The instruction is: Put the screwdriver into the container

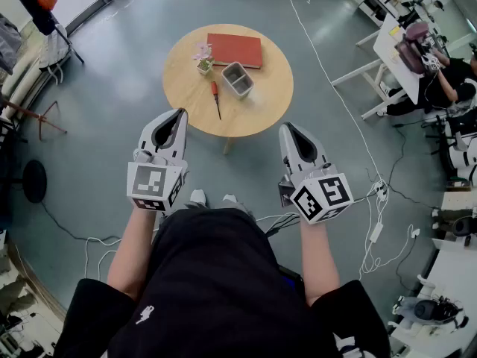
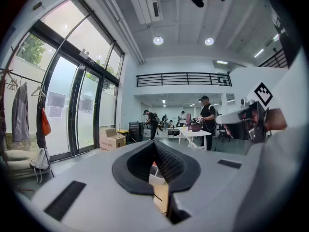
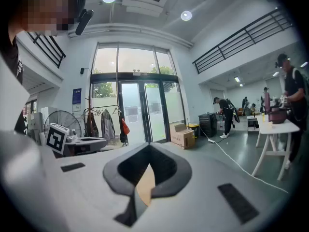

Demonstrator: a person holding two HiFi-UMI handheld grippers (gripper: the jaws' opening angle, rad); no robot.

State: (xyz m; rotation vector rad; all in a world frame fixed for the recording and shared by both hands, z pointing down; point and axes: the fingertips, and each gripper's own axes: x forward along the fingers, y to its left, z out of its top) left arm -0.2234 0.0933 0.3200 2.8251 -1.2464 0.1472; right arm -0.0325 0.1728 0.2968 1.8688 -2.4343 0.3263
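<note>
A screwdriver (image 1: 215,98) with a red handle lies on the round wooden table (image 1: 261,107), just left of the grey container (image 1: 238,79), which stands upright. Both grippers are held short of the table's near edge, over the floor, pointing roughly level toward the table. The left gripper (image 1: 179,113) is shut and holds nothing. So is the right gripper (image 1: 287,127). In the left gripper view the left gripper (image 2: 155,144) has its jaws meeting at the tip, and in the right gripper view the right gripper (image 3: 150,146) does as well. A sliver of the tabletop (image 3: 145,187) shows beneath them.
A red book (image 1: 234,50) and a small potted flower (image 1: 203,58) share the table. Cables (image 1: 373,222) trail over the grey floor at the right. White desks (image 1: 391,47) with a seated person stand at the far right, and a clothes rack (image 1: 45,21) at the far left.
</note>
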